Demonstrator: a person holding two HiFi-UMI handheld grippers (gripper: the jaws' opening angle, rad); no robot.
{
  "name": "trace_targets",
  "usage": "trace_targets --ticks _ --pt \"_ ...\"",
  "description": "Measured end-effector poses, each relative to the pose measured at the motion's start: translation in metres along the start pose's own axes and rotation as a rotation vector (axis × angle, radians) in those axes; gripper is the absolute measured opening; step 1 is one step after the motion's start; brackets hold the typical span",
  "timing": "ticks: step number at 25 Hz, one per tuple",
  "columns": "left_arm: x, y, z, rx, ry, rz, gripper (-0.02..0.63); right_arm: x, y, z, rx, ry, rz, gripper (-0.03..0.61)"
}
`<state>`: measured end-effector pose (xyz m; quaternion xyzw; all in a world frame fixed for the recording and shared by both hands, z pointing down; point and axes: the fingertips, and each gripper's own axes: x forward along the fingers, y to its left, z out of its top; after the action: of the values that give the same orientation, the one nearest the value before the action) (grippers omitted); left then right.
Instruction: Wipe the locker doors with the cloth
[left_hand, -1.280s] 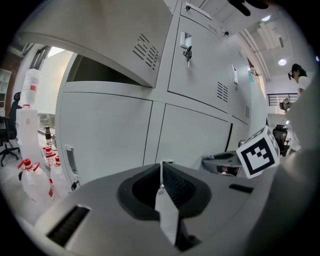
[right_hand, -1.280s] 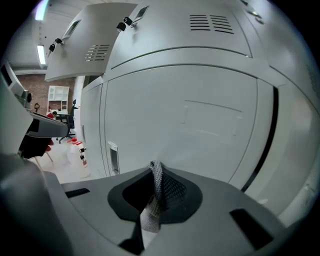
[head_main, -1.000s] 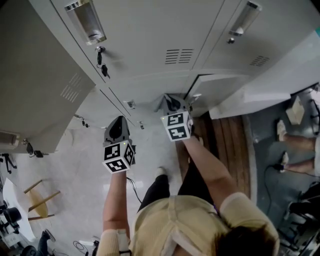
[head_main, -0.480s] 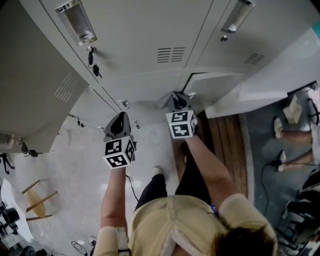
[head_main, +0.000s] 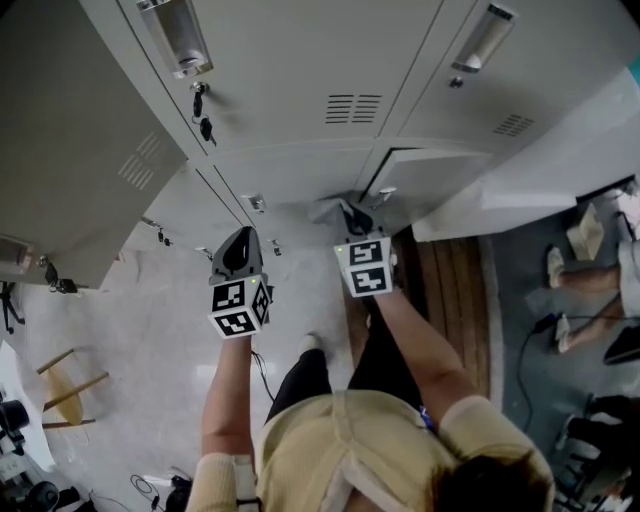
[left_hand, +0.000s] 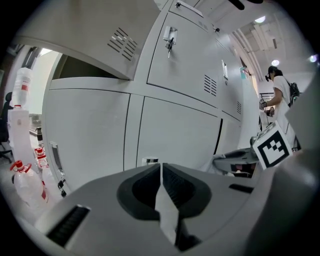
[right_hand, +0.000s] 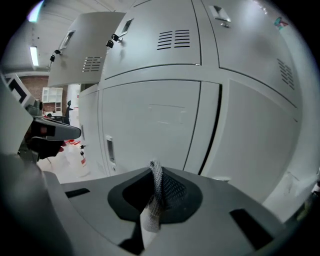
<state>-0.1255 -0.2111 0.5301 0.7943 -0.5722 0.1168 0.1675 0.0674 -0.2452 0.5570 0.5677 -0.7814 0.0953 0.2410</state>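
Note:
The grey locker doors (head_main: 300, 70) fill the top of the head view. My right gripper (head_main: 350, 212) is low down by a lower locker door (right_hand: 150, 125), shut on a grey mesh cloth (right_hand: 156, 187). A light fold of the cloth (head_main: 325, 208) shows at its tip, close to the door; whether it touches I cannot tell. My left gripper (head_main: 240, 248) hangs to the left, a little back from the lockers. Its jaws (left_hand: 161, 167) are shut with nothing between them. It faces another lower door (left_hand: 175, 135).
An open locker door (head_main: 80, 150) juts out at the left, with keys (head_main: 200, 100) hanging in a lock nearby. Plastic bottles (left_hand: 20, 150) stand left of the lockers. A wooden platform (head_main: 450, 290), a wooden stool (head_main: 65, 385) and another person (left_hand: 280, 95) are around.
My right gripper with the cloth has drifted slightly right and lower along the lower locker door. The left gripper has hardly moved.

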Motion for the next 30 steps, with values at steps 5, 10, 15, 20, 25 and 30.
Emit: trace_targets --ticks 5,10,15,20,25,30 --pt "-0.015 0.021 -0.008 -0.022 0.004 0.054 0.014 0.003 0.040 -0.002 -0.031 0.008 0.101 0.018" --pt "-0.030 0.041 -0.018 -0.048 0.010 0.112 0.014 0.016 0.070 -0.003 -0.051 0.027 0.160 0.018" --pt "-0.046 0.058 -0.031 -0.075 0.016 0.162 0.014 0.032 0.101 -0.001 -0.076 0.033 0.220 0.018" --pt "-0.056 0.071 -0.042 -0.097 0.028 0.204 0.014 0.052 0.132 0.005 -0.111 0.038 0.278 0.018" --pt "-0.062 0.083 -0.049 -0.111 0.028 0.237 0.014 0.072 0.155 0.005 -0.135 0.047 0.308 0.018" --pt "-0.066 0.094 -0.056 -0.128 0.036 0.260 0.014 0.090 0.167 -0.003 -0.139 0.066 0.319 0.018"
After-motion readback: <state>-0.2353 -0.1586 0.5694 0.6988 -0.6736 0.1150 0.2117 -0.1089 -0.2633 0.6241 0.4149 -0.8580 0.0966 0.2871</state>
